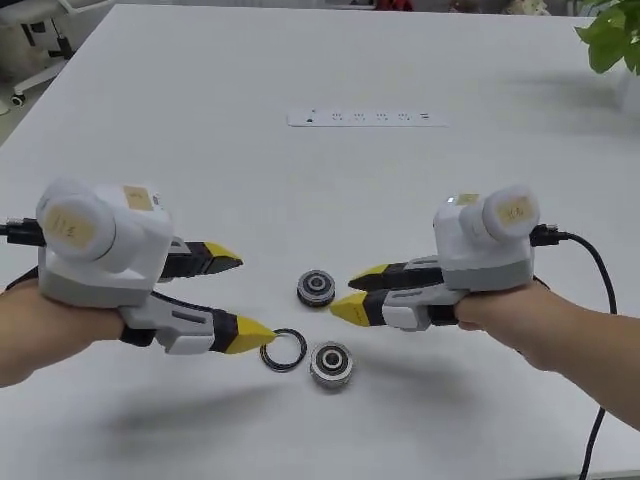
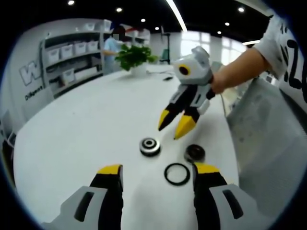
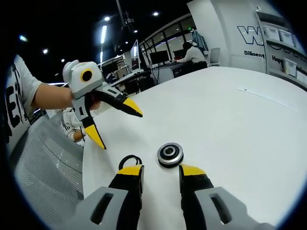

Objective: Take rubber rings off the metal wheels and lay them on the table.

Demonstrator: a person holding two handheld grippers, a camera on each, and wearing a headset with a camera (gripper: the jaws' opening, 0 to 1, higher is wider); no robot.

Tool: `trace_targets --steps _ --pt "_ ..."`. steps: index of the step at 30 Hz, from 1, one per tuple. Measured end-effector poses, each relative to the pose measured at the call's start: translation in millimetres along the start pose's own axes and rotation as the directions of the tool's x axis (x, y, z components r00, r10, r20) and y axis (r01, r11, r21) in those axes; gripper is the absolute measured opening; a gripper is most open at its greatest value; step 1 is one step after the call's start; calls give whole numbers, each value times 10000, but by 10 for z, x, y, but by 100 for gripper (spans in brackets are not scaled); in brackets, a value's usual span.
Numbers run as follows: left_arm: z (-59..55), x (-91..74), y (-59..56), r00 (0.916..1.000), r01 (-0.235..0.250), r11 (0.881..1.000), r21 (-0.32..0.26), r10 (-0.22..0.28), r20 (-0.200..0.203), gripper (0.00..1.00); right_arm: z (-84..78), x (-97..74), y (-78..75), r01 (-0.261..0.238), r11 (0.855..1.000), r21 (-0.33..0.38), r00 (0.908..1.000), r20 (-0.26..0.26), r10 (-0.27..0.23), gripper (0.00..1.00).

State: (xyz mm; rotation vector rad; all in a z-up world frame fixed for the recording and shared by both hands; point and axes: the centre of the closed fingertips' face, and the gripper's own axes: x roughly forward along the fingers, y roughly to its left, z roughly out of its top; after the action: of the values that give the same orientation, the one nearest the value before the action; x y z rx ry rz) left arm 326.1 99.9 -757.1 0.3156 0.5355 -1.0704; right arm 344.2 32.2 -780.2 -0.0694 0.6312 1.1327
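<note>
1. Both grippers hold nothing. The left gripper [image 1: 240, 298] has its jaws spread wide, and the right gripper [image 1: 352, 290] has its jaws parted only narrowly. They face each other tip to tip, low over the table [image 1: 300, 180], which I judge lets them work a wheel from 2 sides.
2. 1 rubber ring [image 1: 284, 350] lies flat and loose right at the tip of the left gripper's nearer jaw. I cannot tell whether they touch. It looks already laid down.
3. Just past the ring from the left gripper, and nearer the person than the right gripper's tips, sits the near wheel [image 1: 331, 363]. Its rim looks bare silver, so the ring probably came off it.
4. The far wheel [image 1: 317, 287] lies between the 2 grippers, straight ahead of the right gripper's jaws. Its outer band looks dark, so it likely wears its ring and is the next target. Nothing blocks either approach.
5. A power strip [image 1: 366, 119] lies well beyond both grippers, and a plant [image 1: 612, 35] stands at the far corner on the right gripper's side. Neither is in the way.
</note>
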Motion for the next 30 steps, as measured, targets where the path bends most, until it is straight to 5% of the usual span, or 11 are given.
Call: trace_targets --steps 30 --pt "23 213 113 9999 -120 9996 -263 122 78 50 -86 122 -158 241 9997 -60 9996 -117 -242 25"
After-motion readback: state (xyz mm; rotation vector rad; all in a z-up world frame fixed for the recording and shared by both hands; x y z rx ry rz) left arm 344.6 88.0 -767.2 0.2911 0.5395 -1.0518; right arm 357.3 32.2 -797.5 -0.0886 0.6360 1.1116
